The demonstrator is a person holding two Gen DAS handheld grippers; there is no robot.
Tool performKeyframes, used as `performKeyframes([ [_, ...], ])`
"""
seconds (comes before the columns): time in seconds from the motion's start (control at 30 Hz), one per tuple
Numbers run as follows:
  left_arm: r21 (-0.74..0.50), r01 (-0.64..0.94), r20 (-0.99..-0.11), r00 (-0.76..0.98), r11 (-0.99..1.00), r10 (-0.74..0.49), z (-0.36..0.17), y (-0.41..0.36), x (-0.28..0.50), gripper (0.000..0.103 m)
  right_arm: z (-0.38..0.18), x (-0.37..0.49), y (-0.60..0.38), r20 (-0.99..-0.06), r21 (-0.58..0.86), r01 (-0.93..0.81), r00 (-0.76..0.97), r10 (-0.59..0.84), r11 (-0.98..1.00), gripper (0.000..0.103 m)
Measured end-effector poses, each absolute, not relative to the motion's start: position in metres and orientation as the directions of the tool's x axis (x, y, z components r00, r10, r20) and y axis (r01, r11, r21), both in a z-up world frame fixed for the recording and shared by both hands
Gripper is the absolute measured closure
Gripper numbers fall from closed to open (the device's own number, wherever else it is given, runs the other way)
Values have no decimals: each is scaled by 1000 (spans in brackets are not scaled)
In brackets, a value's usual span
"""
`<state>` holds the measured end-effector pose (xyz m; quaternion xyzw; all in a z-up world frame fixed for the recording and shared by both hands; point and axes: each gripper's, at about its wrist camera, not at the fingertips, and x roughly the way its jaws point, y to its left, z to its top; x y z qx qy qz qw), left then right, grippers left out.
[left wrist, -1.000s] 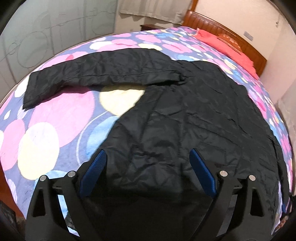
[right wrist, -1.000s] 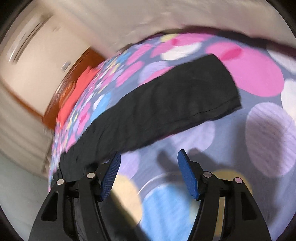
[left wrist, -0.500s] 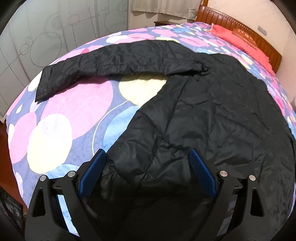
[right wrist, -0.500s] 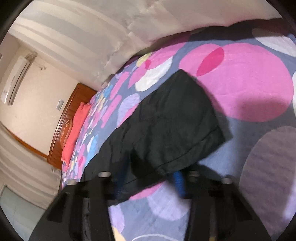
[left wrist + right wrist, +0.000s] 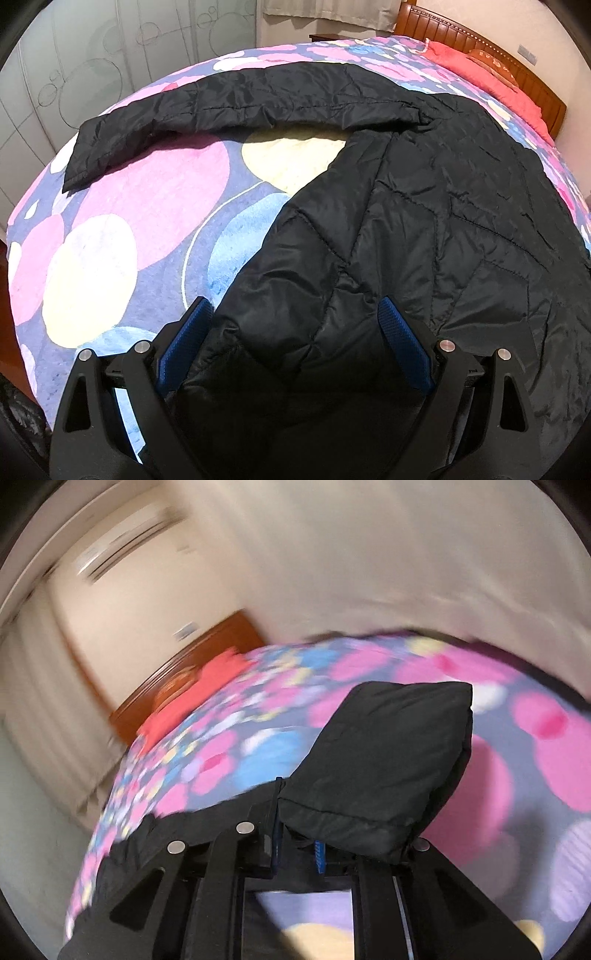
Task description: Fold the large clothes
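A black quilted jacket (image 5: 424, 229) lies spread on the bed, one sleeve (image 5: 236, 107) stretched out to the left. My left gripper (image 5: 295, 328) is open just over the jacket's lower hem, one blue finger on each side of the hem's corner. In the right wrist view my right gripper (image 5: 299, 845) is shut on the cuff end of the other sleeve (image 5: 384, 760) and holds it lifted off the bed; the cuff hides the fingertips.
The bed has a blanket with pink, blue and yellow circles (image 5: 140, 229). A red pillow (image 5: 480, 70) and a wooden headboard (image 5: 517, 74) are at the far end. Frosted wardrobe doors (image 5: 92, 74) stand to the left.
My right gripper came down on the sleeve's cuff, closed on it and lifted it. My left gripper moved a little closer to the jacket hem and stayed open.
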<state>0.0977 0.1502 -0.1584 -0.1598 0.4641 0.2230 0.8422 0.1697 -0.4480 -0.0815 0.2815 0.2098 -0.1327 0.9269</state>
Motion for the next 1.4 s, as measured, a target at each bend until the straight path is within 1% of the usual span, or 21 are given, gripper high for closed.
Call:
performKeyframes([
  [0.1,-67,-517,-848,480,853,224,-160,150,96,11,-63,204,-395,-448,416,255,893,-47,873,89],
  [0.23,-72,-514,-844,488,855,223,-162,150,95,10,-51,237,-325,-445,391,127,893,66,912,89],
  [0.4,-80,-513,-842,494,855,217,-164,152,94,8,-52,282,-240,-476,319,-28,860,186,947,89],
  [0.5,-76,-512,-841,494,856,220,-165,152,94,7,-65,305,-182,-520,261,-121,818,245,958,89],
  [0.6,-69,-510,-840,494,858,226,-166,151,96,5,-86,321,-146,-576,229,-182,766,284,956,90],
  [0.73,-71,-505,-839,497,860,222,-168,150,98,4,-115,332,-102,-656,176,-237,695,293,955,89],
  [0.8,-71,-504,-838,498,861,222,-168,150,99,3,-134,339,-84,-712,124,-266,647,273,956,89],
  [0.83,-71,-503,-839,498,861,222,-169,150,99,3,-141,334,-77,-732,110,-275,628,265,955,86],
  [0.87,-70,-503,-839,497,862,222,-169,150,100,3,-150,337,-73,-760,97,-281,598,253,955,86],
  [0.97,-67,-504,-839,496,861,225,-170,150,100,2,-155,333,-65,-773,89,-283,585,245,955,82],
  [1.0,-67,-504,-838,496,861,225,-170,149,100,2,-154,330,-66,-774,100,-287,579,256,953,69],
  [1.03,-67,-504,-839,496,861,225,-170,149,100,2,-151,330,-67,-774,138,-303,560,294,943,45],
  [1.07,-67,-504,-839,496,861,225,-170,149,100,2,-148,327,-69,-764,188,-321,546,343,928,36],
  [1.1,-66,-504,-838,496,861,225,-170,149,100,2,-144,322,-70,-751,211,-331,548,369,920,31],
  [1.17,-67,-504,-839,496,861,225,-170,149,101,2,-127,309,-79,-714,205,-346,587,381,916,31],
  [1.23,-67,-503,-838,496,861,225,-170,149,100,2,-109,301,-99,-684,180,-322,638,354,929,31],
  [1.3,-66,-503,-838,497,861,226,-170,149,101,2,-96,304,-138,-659,184,-224,694,290,957,32],
  [1.33,-66,-504,-838,496,861,226,-170,149,100,2,-93,308,-155,-657,185,-174,710,254,967,36],
  [1.4,-63,-504,-838,496,862,228,-170,149,101,2,-94,326,-206,-673,163,4,732,108,987,46],
])
